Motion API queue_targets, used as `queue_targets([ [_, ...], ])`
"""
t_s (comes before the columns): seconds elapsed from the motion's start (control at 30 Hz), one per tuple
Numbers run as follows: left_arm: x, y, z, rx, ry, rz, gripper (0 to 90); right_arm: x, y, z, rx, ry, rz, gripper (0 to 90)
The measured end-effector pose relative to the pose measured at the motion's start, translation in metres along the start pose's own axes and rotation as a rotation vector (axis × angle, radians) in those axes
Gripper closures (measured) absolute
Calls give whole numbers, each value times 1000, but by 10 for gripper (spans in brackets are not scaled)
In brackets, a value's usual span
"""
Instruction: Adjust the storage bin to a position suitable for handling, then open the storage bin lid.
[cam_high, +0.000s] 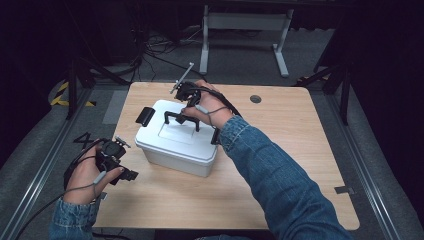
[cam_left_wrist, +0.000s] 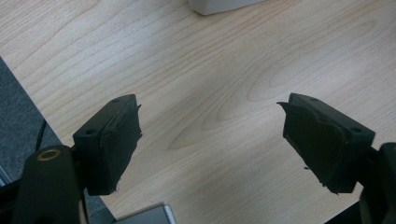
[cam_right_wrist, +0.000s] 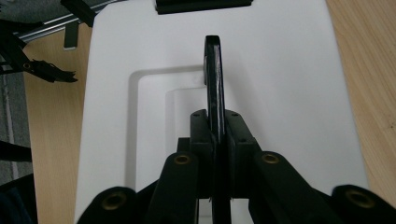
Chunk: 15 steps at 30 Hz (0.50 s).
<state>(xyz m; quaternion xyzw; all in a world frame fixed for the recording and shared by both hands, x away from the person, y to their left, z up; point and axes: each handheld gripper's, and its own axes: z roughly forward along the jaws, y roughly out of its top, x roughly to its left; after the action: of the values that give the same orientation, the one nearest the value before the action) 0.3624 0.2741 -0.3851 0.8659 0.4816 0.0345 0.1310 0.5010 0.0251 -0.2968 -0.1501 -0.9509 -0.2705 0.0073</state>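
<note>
- We are seeing a white box (cam_high: 176, 145) sitting on the table (cam_high: 280, 150), toward its left-centre in the high view, lid on.
- The box is carrying a black handle (cam_right_wrist: 214, 79) standing upright on the lid (cam_right_wrist: 289, 84), plus a black latch (cam_high: 145, 116) at its far-left end.
- Our right gripper (cam_right_wrist: 215, 135) is reaching over the box from the right; its jaws are pressed together on the handle, pads clamping both sides of the thin black bar.
- In the right gripper view the handle is running straight up between the pads, above a shallow recess in the lid.
- In the high view the right hand (cam_high: 207, 107) is hovering over the lid's far side, denim sleeve (cam_high: 280, 175) crossing the table from the bottom right.
- Our left gripper (cam_left_wrist: 210, 140) is sitting well apart from the box, near the table's left front edge.
- Its jaws are standing spread wide, nothing between them, just bare wood below.
- In the left gripper view a corner of the box is peeking in at the top edge.
- The left hand (cam_high: 92, 172) is gripping its tool beside the box's near-left corner, not touching it.
- A small dark hole (cam_high: 255, 99) is sitting in the table's far side, right of the box.
</note>
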Motion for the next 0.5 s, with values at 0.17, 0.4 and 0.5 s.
queue_targets([
  [0.17,1,-1,0,1,1,1,198,3,2,-7,-8,-18,-26,841],
  [0.4,0,0,-1,-2,1,2,198,5,7,-30,-55,-40,-41,841],
  [0.5,-1,0,1,0,-1,4,198,8,7,-43,-86,-38,-35,840],
])
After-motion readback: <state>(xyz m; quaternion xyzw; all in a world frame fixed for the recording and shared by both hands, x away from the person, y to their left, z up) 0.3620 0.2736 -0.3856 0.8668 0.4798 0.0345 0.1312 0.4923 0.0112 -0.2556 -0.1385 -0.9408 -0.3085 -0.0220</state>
